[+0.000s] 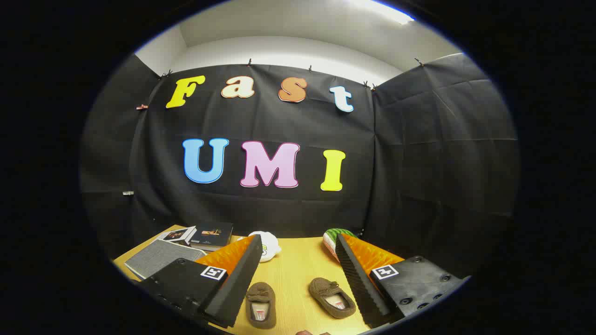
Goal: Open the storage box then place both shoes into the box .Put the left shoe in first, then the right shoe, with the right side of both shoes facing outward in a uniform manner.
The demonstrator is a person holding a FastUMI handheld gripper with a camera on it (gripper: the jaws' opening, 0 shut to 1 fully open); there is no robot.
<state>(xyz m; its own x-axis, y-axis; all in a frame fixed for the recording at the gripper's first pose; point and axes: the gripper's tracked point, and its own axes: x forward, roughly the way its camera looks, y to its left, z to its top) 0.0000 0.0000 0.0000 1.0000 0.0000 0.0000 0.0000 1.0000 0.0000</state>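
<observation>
Gripper (pixel 298 274) wide open and empty, two brown shoes (pixel 260 304) on the table (pixel 298 260) between its fingers.

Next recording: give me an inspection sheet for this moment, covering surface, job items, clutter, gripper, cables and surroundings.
Surface: yellow wooden table, well lit.
Job's things: two brown shoes lie apart between the fingers, one nearer the left finger, one nearer the right, openings up. Grey fabric storage box beyond the left finger looks flat and closed.
Clutter: books behind the box; white round toy and a watermelon-patterned item at the table's far edge.
Grippers: hand-held gripper open, fingers spread above the shoes, holding nothing.
Cables: nothing seen.
Surroundings: black cloth wall, white ceiling with a light strip.
</observation>
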